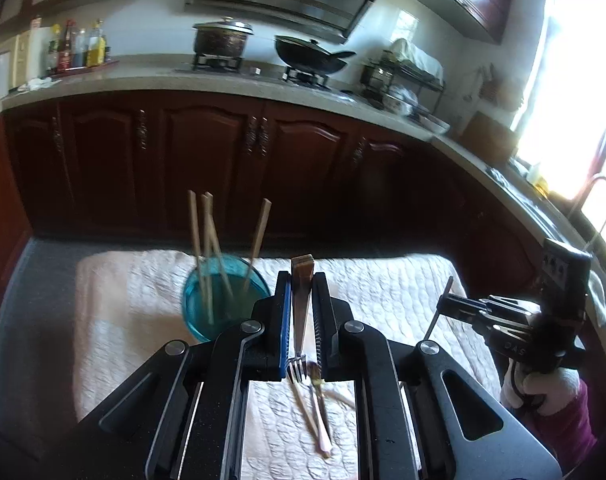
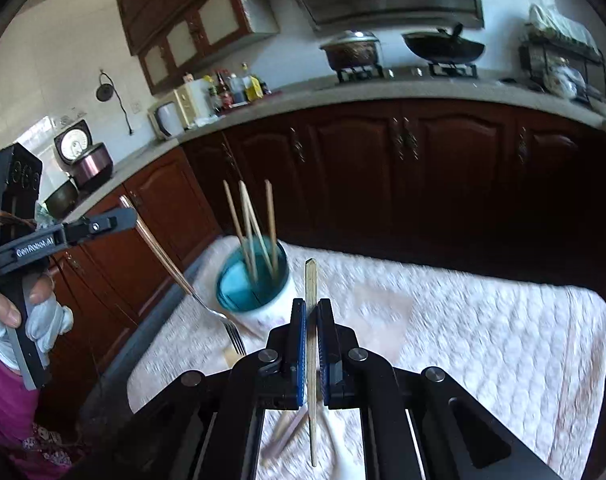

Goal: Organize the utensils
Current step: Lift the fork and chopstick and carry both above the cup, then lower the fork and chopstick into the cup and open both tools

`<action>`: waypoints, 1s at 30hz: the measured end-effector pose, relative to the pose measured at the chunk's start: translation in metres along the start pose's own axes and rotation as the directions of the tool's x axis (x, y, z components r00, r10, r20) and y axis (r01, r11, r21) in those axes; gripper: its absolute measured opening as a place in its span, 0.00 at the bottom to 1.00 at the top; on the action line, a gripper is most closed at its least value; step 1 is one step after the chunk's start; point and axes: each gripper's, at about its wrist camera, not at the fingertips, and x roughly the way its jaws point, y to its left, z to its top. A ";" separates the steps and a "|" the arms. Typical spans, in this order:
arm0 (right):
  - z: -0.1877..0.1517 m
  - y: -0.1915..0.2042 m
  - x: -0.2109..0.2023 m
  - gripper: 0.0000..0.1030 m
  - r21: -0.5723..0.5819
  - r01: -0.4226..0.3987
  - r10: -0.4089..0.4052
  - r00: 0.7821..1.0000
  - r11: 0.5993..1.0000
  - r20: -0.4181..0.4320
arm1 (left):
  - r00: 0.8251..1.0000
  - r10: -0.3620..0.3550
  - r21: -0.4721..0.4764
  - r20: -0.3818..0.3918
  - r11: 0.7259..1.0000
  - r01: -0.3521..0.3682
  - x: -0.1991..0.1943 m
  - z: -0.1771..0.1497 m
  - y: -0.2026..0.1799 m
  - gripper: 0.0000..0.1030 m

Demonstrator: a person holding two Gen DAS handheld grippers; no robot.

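Fork (image 1: 301,312) pinched tines-down in left claw (image 1: 301,280); right claw (image 2: 312,308) clamped on single chopstick (image 2: 311,360). Four chopsticks (image 1: 207,248) stand in blue cup (image 1: 223,300) on quilted surface (image 1: 383,288).

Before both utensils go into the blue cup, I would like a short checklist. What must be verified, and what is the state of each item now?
1. Left gripper shut on the fork: ok, handle clamped between the jaws, tines hanging down.
2. Right gripper shut on the chopstick: ok, held upright between the jaws.
3. Both utensils lifted off the quilted cloth: ok.
4. Blue cup standing upright: ok.
5. Room in the cup: cannot tell for certain; four chopsticks already lean inside.
6. Utensils left on the cloth: not ok, some remain.
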 end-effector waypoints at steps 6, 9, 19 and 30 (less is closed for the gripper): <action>0.048 0.022 0.018 0.05 -0.025 -0.015 0.016 0.999 1.000 0.045 | 0.997 0.069 -0.033 0.038 0.997 -0.067 -0.002 0.022 0.027 0.08; 0.069 0.033 0.026 0.05 -0.037 -0.022 0.025 0.997 0.999 0.068 | 0.992 0.112 -0.032 0.052 0.993 -0.110 0.001 0.031 0.038 0.08; 0.120 0.057 0.078 0.05 -0.039 -0.032 0.036 0.993 0.999 0.109 | 0.980 0.197 -0.040 0.038 0.980 -0.195 0.036 0.044 0.065 0.08; 0.126 0.051 0.139 0.05 -0.001 -0.027 0.027 0.993 1.000 0.112 | 0.972 0.233 -0.045 -0.035 0.971 -0.234 0.082 0.032 0.087 0.09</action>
